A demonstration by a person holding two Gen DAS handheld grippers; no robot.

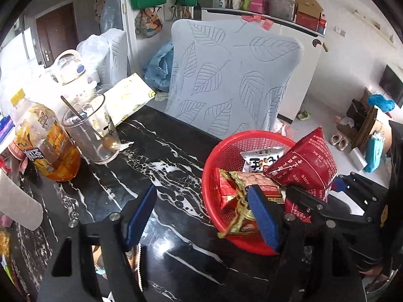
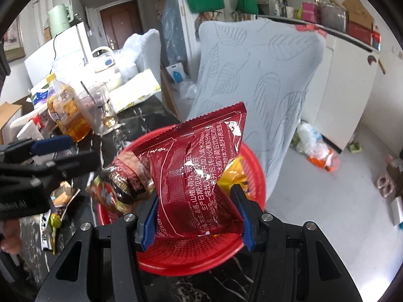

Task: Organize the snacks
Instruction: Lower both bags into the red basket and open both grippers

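A red mesh basket (image 1: 226, 151) (image 2: 196, 259) stands on the black marble table and holds several snack packets, among them a white one (image 1: 262, 159) and a red and gold one (image 1: 228, 196). My right gripper (image 2: 199, 216) is shut on a dark red packet (image 2: 199, 176) (image 1: 306, 166) with white print, held upright over the basket. My left gripper (image 1: 201, 214) is open with nothing between its blue pads (image 1: 141, 214). Its right finger hangs over the basket's near rim. In the right wrist view the left gripper (image 2: 50, 151) shows at the left edge.
A yellow drink bottle (image 1: 47, 141), a glass with a spoon (image 1: 93, 130) and a white kettle (image 1: 73, 70) stand at the table's (image 1: 161, 166) left. A leaf-patterned chair (image 1: 234, 75) stands behind it. Loose wrappers (image 2: 58, 201) lie left of the basket.
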